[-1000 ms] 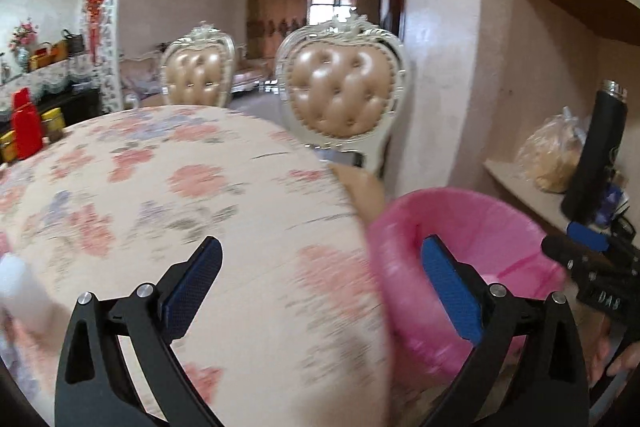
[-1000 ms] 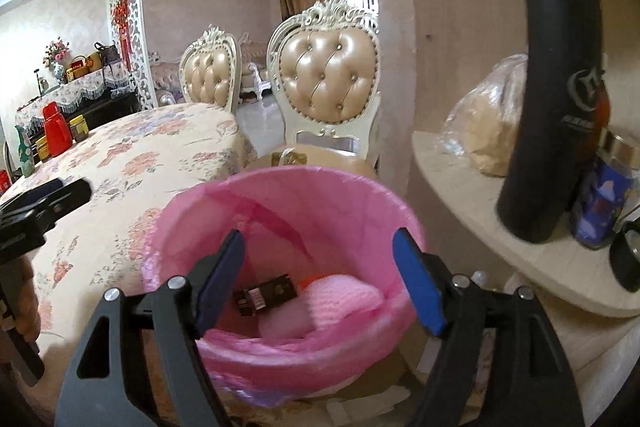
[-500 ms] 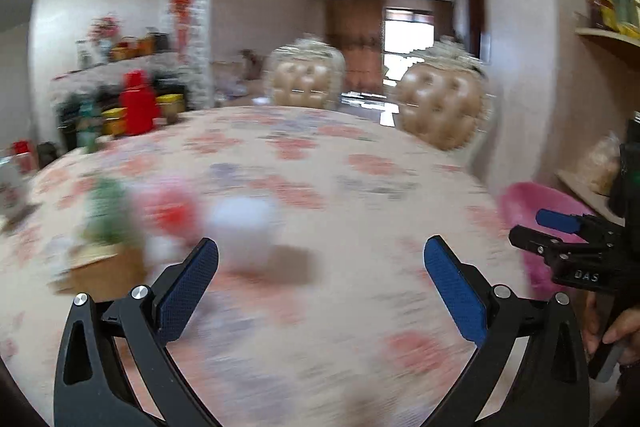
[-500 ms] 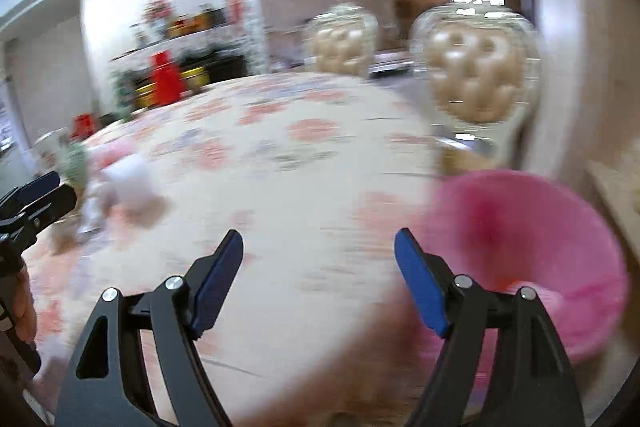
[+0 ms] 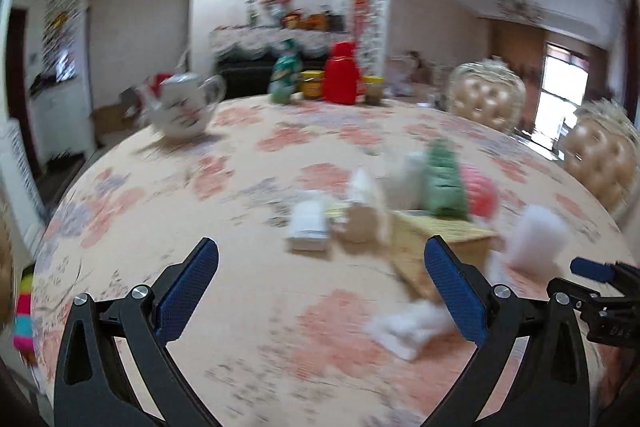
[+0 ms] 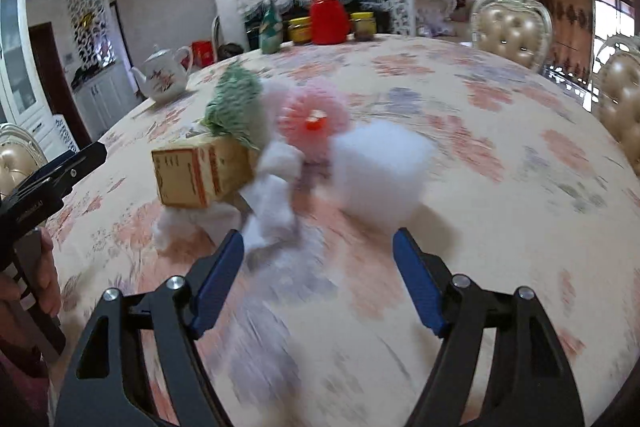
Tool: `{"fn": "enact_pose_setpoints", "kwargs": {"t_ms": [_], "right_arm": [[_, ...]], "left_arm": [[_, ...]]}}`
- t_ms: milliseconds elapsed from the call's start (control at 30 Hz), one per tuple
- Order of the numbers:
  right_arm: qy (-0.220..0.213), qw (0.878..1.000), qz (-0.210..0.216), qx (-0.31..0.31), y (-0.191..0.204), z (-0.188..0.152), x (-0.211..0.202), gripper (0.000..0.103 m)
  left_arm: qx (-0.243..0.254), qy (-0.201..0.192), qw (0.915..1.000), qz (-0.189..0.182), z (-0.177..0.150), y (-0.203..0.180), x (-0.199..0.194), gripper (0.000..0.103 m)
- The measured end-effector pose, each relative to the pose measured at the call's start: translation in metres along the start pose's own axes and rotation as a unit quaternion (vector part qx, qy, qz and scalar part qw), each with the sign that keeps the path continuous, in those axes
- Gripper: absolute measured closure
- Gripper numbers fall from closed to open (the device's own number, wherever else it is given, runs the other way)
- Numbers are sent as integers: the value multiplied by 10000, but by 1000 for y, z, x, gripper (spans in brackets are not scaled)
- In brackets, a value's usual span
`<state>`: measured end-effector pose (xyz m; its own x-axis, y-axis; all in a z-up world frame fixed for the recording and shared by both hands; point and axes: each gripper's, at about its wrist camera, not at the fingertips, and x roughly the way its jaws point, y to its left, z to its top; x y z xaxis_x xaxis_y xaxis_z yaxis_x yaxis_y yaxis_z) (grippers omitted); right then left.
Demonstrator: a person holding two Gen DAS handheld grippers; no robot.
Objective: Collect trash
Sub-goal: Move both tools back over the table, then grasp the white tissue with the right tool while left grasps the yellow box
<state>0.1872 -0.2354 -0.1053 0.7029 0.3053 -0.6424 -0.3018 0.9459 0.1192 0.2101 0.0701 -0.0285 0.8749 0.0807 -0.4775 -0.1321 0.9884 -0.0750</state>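
A blurred pile of trash lies on the floral tablecloth (image 6: 500,155): a tan cardboard box (image 6: 200,173), a green net (image 6: 234,103), a pink net (image 6: 314,119), a white foam block (image 6: 380,171) and crumpled white tissue (image 6: 272,203). In the left wrist view the pile shows as the box (image 5: 436,247), green net (image 5: 444,183), foam (image 5: 536,235), tissue (image 5: 412,327) and a small white pack (image 5: 310,227). My left gripper (image 5: 320,287) is open and empty, short of the pile. My right gripper (image 6: 318,283) is open and empty, just before the tissue and foam.
A white teapot (image 6: 162,77) stands at the table's far left. A red flask (image 6: 328,15), a green bottle (image 6: 270,29) and jars (image 6: 300,31) stand at the far edge. Padded chairs (image 6: 510,23) ring the table on the right.
Both grippers have swung left, away from the pink bin, and now face the trash pile on the table. Both stay open and empty.
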Motion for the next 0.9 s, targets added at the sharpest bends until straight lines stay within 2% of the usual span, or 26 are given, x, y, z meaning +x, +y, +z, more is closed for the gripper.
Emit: {"fn": "enact_pose_setpoints", "kwargs": {"t_ms": [67,167,300,433,533,600,667,900], "right_arm": [[131,9999,75,12,6,9,14,45],[277,9995,153,24,15,24,35,47],[387,9990,217,-27,26,40,58,49],[471,9988,118,-49,31,50,78,51],[615,9980,167,-8,27,47,88,65],[635,9973,358,103,22,44,85,73],[487,9983,322,13,22,39,75,78],[254,9992,240,-173,3,19,36,79]], "left_arm": [[-239,152,9996,79,-2,12,3,6],[-526,235,9983,-4,-4,22,0,6],[-384,236,9990,32,-9,13,-8,6],[-367,319,9987,-136,-15,3,-14,6],[-208,361,9989,-203,-19,-8,-14,6],[-87,364,9990,-246,-21,-16,-15,6],[-14,357,9990,-276,-21,-22,-14,6],[90,407,9972,-618,-13,-58,-2,6]]}}
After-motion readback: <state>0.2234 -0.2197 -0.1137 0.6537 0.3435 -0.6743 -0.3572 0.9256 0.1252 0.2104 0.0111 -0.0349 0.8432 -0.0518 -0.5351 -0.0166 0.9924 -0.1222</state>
